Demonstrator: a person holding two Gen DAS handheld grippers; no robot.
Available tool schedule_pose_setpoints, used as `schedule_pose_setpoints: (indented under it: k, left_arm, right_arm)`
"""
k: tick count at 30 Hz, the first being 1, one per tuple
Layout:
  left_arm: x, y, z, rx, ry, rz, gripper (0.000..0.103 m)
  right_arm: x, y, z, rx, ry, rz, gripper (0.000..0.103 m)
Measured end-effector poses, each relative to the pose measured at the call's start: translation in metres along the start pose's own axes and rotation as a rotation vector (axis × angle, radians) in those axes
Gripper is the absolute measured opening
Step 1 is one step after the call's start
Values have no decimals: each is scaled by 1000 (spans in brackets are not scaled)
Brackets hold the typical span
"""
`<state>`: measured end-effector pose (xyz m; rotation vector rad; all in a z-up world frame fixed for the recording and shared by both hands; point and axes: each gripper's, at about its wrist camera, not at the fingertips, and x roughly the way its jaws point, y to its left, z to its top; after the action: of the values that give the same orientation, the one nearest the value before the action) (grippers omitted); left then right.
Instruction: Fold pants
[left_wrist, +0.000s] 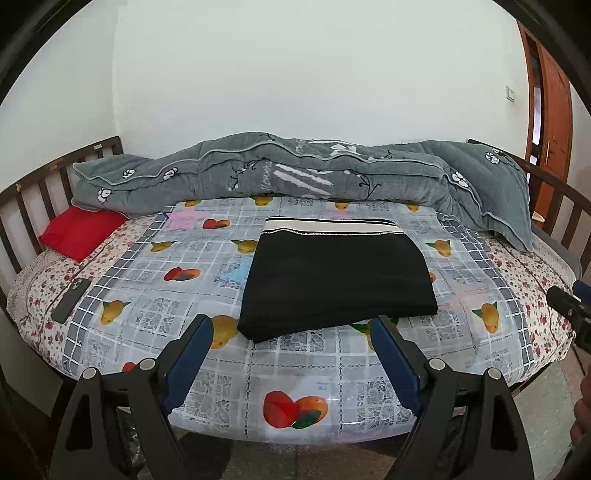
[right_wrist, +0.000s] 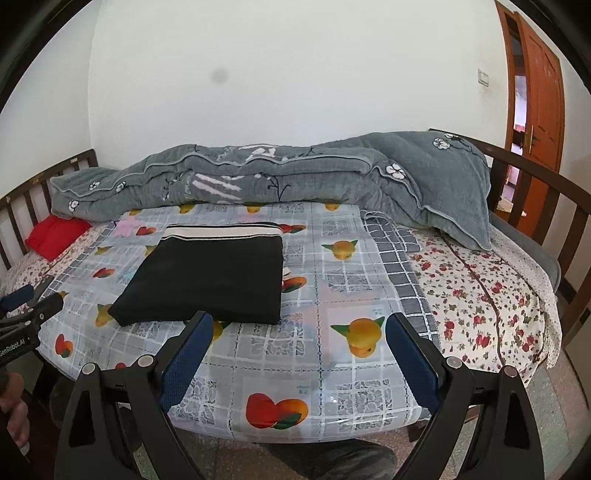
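Observation:
The black pants (left_wrist: 338, 280) lie folded into a flat rectangle on the fruit-print sheet (left_wrist: 288, 369), with a white and black striped waistband at the far edge. They also show in the right wrist view (right_wrist: 210, 280). My left gripper (left_wrist: 295, 328) is open and empty, held back from the near edge of the pants. My right gripper (right_wrist: 299, 325) is open and empty, to the right of the pants and apart from them. The right gripper's body shows at the right edge of the left wrist view (left_wrist: 570, 314), and the left gripper's body at the left edge of the right wrist view (right_wrist: 26, 317).
A grey quilt (left_wrist: 295, 173) is bunched along the far side of the bed. A red pillow (left_wrist: 81, 230) and a dark phone (left_wrist: 70, 299) lie at the left. Wooden bed rails (left_wrist: 33, 195) stand at both ends. An orange door (right_wrist: 539, 103) is at the right.

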<state>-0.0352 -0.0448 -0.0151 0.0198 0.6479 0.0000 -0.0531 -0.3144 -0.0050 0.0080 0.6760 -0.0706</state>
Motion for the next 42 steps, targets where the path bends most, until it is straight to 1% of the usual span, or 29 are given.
schedule_pose_setpoints:
  k: [10, 24, 28, 35, 42]
  left_arm:
    - [2, -1, -2, 4, 10, 6, 87]
    - [-1, 20, 3, -38, 0, 5, 87]
    - [1, 22, 1, -30, 6, 15, 87]
    - [2, 24, 2, -34, 8, 13, 87]
    - [6, 20, 0, -24, 16, 7, 87]
  right_arm:
    - [3, 9, -2, -14, 6, 18, 93]
    - [3, 30, 1, -62, 15, 25, 93]
    - [4, 37, 0, -70, 13, 34, 93]
    - [9, 38, -3, -77, 26, 37, 93]
    - [11, 32, -3, -57, 35, 40, 93]
